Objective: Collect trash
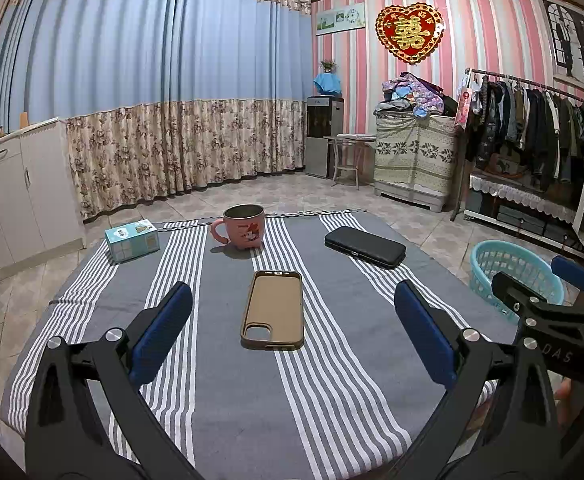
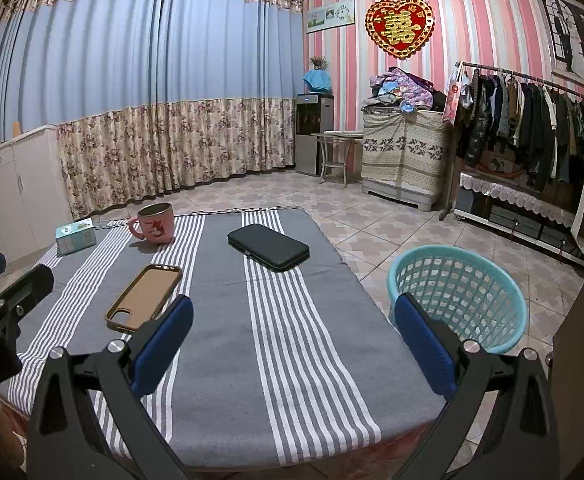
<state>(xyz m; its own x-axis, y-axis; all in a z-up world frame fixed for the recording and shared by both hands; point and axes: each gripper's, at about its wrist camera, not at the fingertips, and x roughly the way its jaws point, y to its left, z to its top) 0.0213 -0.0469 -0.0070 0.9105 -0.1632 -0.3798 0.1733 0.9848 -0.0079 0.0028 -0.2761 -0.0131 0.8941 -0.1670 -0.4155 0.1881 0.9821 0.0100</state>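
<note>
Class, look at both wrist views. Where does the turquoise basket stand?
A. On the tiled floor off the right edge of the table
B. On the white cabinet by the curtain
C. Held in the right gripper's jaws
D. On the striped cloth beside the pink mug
A. The turquoise basket stands on the tiled floor beyond the right edge of the striped cloth, with nothing gripping it.

The turquoise plastic basket [image 2: 458, 300] stands upright on the tiled floor, just off the right side of the table, its lattice wall open and nothing showing inside it. On the striped cloth, the tan phone case [image 1: 272, 310] lies flat, hollow side up, camera cut-out toward the near edge. Beyond it to the right, the black case [image 1: 364, 246] lies flat and closed, set at an angle. At the far left corner rests the small light-blue box [image 1: 132, 240], lying on its side.
</note>
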